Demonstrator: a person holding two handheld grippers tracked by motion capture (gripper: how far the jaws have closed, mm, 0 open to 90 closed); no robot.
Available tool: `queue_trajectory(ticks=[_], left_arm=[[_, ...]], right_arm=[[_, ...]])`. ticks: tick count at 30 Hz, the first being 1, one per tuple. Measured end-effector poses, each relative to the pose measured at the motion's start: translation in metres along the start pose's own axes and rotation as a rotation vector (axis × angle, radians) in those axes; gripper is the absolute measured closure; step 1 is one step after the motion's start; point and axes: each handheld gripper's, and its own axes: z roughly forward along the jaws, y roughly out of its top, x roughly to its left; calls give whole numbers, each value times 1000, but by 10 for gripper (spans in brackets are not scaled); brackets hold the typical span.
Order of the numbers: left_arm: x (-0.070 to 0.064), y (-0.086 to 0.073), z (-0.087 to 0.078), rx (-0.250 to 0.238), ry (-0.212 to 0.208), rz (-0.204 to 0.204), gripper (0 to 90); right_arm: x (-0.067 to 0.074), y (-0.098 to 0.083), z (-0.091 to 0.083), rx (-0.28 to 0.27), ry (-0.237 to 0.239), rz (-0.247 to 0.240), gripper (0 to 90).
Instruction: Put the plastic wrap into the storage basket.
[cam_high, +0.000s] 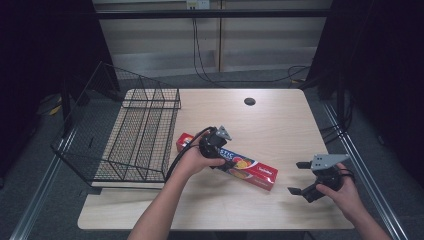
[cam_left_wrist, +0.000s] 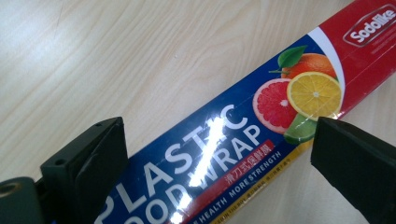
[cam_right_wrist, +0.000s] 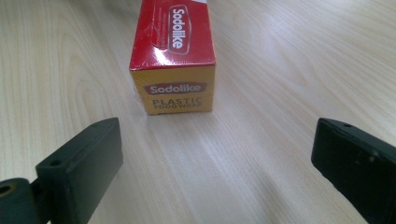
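Box: a long plastic wrap box (cam_high: 227, 161) lies flat and slantwise on the wooden desk (cam_high: 280, 120), one end near the wire basket (cam_high: 135, 135), the other toward the desk's right front.
Top-face print: in the left gripper view the box (cam_left_wrist: 243, 140) reads "PLASTIC" in big white letters on blue, then "…OD WRAP" with the start hidden by a finger; a red strip carries Chinese characters and "MORE STRENGTH", and a line ending in "HEALTH" runs below.
Artwork: orange, grapefruit, lemon and lime slices with green leaves, beside a red end marked "Sodolike".
End-face print: in the right gripper view the box (cam_right_wrist: 173, 56) shows a yellow end with "Sodolike" in a red badge and "PLASTIC FOOD WRAP" under it; "Sodolike" also runs along the red top.
Left gripper (cam_high: 220, 145): held over the middle of the box, fingers (cam_left_wrist: 88, 163) spread apart, one on each side of it, not pressing it.
Right gripper (cam_high: 299, 177): near the desk's right front, apart from the box, pointing at its near end, fingers (cam_right_wrist: 81, 172) wide apart with bare wood between them.
Wire basket: black mesh, on the desk's left side.
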Motion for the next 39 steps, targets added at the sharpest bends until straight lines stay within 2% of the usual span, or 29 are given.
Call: queue_trajectory(ticks=[2, 3, 4, 5, 8, 23, 27, 33, 37, 39], left_arm=[[0, -1, 5, 8, -9, 30, 17], [0, -1, 5, 8, -9, 30, 5], [1, -2, 6, 9, -16, 51, 5], [0, -2, 7, -2, -21, 31, 0], [3, -3, 8, -3, -46, 32, 0], [4, -4, 10, -18, -65, 32, 0], [2, -4, 11, 0, -79, 44, 0], [-3, -4, 10, 27, -88, 24, 2], [-8, -3, 8, 49, -90, -5, 21], [-11, -4, 6, 35, -84, 18, 61]], right_arm=[[0, 0, 0, -1, 4, 0, 18], [0, 0, 0, -1, 4, 0, 18], [0, 0, 0, -3, 1, 3, 18], [1, 0, 0, -3, 1, 4, 18], [0, 0, 0, -5, 5, 3, 18], [0, 0, 0, -8, 11, 9, 18], [0, -1, 0, -11, 14, 10, 18], [-1, -1, -1, -11, 8, 15, 18], [-1, -1, -2, -10, 9, 15, 18], [-1, -1, -2, -13, 8, 15, 18]])
